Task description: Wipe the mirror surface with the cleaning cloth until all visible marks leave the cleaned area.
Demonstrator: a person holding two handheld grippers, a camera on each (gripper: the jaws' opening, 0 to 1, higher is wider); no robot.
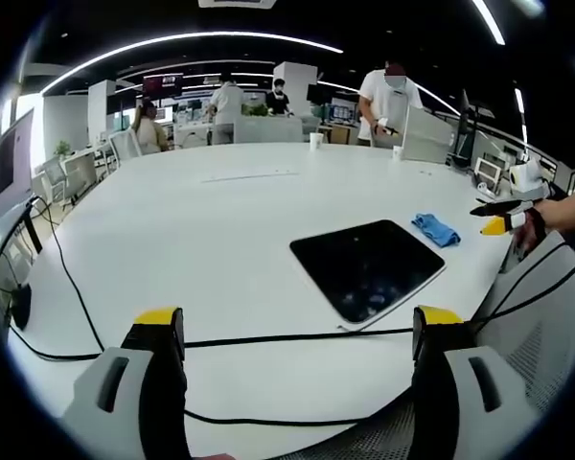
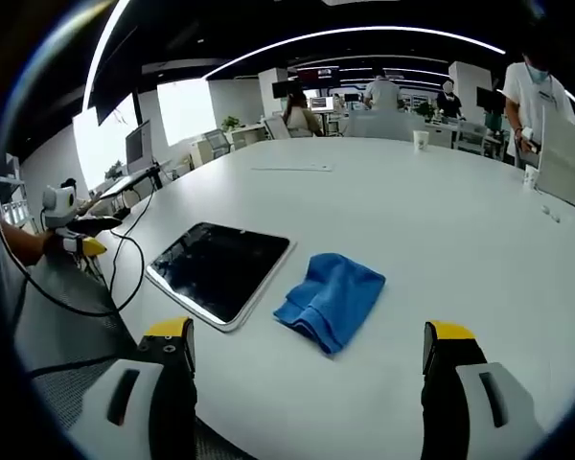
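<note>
Your mirror point(image 1: 369, 268) lies flat on the white table point(image 1: 201, 240), near the edge closest to you, with the blue cleaning cloth point(image 1: 435, 229) just beside it, apart from it. From the left gripper view, a black cable point(image 1: 297, 337) runs across the table in front of the mirror's near corner. Any marks on the glass are hard to make out: it reads dark, with faint pale smudges and reflected ceiling light (nothing you can count). In the right gripper view the cloth point(image 2: 331, 299) sits crumpled, its folds hiding its underside, and the mirror point(image 2: 218, 269) is to its left. Your left gripper point(image 1: 297, 331) has its jaws wide apart, holding nothing; your right gripper point(image 2: 311, 347) likewise stands spread and empty.
</note>
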